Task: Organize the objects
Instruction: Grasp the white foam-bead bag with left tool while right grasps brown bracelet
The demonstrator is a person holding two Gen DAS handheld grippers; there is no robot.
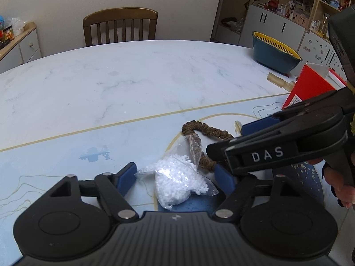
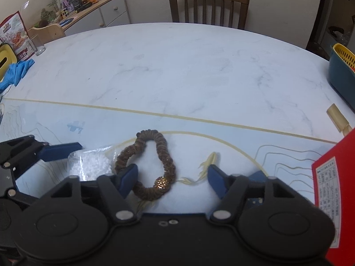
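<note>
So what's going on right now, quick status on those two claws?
Left gripper open, straddling bag of white beads. Right gripper open around brown hair tie. Bag corner overlaps the tie; red box close at right.

desk (image 2: 177, 66): glossy marble-look, smooth | scrunchie (image 2: 164, 155): brown ruched cloth, matt | bag (image 1: 177, 177) beside scrunchie: clear crinkled plastic, white pellets | fingers (image 2: 128, 177): blue matt pads | chair (image 2: 208, 6): wood
</note>
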